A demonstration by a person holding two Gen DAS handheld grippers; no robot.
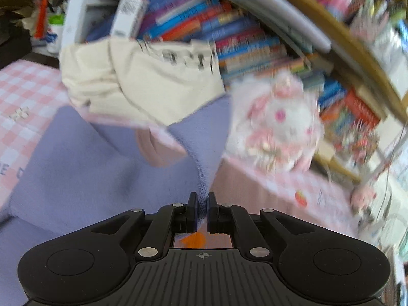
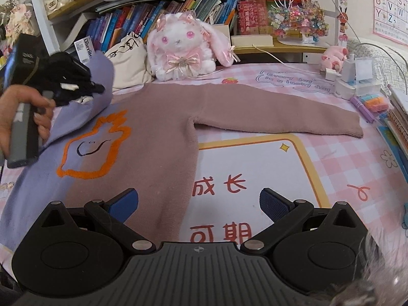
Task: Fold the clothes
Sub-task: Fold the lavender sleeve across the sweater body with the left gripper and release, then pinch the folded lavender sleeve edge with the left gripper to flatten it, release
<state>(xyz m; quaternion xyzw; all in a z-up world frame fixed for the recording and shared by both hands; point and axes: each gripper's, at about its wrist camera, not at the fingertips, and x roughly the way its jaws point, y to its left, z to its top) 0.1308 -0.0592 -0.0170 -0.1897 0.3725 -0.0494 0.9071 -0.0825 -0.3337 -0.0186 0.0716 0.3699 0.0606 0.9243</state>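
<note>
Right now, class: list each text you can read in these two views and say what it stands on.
"成长" and "可期": printed on the desk mat.
"usmile": white box by the books.
Letters N, R, S, V, W, Z: wall chart.
Book spines, mat's cursive line: unreadable.

Sweater [image 2: 158, 137] lies flat on the bench [image 2: 331, 168], one sleeve [image 2: 280, 112] stretched right. Left sleeve [image 1: 201, 153] lifted, pinched in left tool [image 1: 202, 204]. Plush rabbit [image 2: 183, 48] and cloth bag [image 2: 130, 61] behind sweater, before the bookshelf [image 2: 158, 7]. Right tool [image 2: 199, 204] over near hem.
</note>
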